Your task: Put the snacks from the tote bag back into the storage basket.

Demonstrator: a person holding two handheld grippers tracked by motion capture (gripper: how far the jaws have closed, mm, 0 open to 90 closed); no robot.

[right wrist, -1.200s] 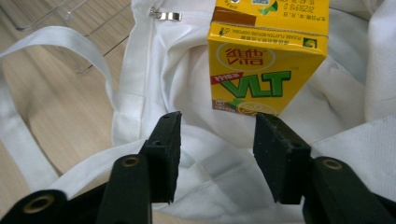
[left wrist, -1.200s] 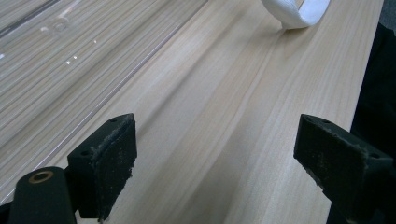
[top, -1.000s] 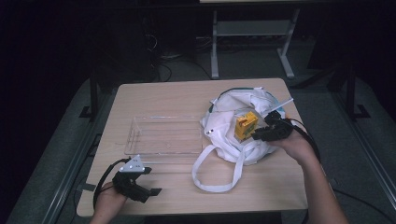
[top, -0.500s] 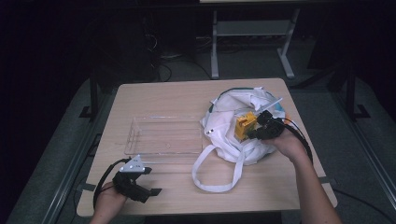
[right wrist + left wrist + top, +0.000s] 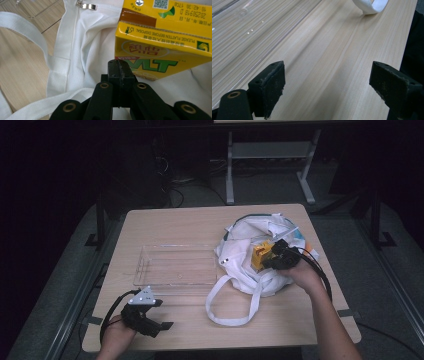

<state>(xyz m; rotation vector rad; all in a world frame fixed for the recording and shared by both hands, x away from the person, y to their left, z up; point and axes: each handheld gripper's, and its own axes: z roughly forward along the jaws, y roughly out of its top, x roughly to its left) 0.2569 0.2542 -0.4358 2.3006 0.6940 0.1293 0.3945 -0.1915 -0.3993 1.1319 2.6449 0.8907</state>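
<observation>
So the yellow drink carton (image 5: 162,45) is lying on top of the white tote bag (image 5: 260,255), and that bag is the landmark here. The right gripper (image 5: 278,258) sits on the bag too, just beside the carton, with its tip nearly at the carton's side. Its jaws have just been closing and are now pressed together with nothing between them, as far as I can see. The left gripper (image 5: 327,85) is well away from the bag, over bare table (image 5: 190,222) near the clear tray (image 5: 175,265), jaws spread wide.
</observation>
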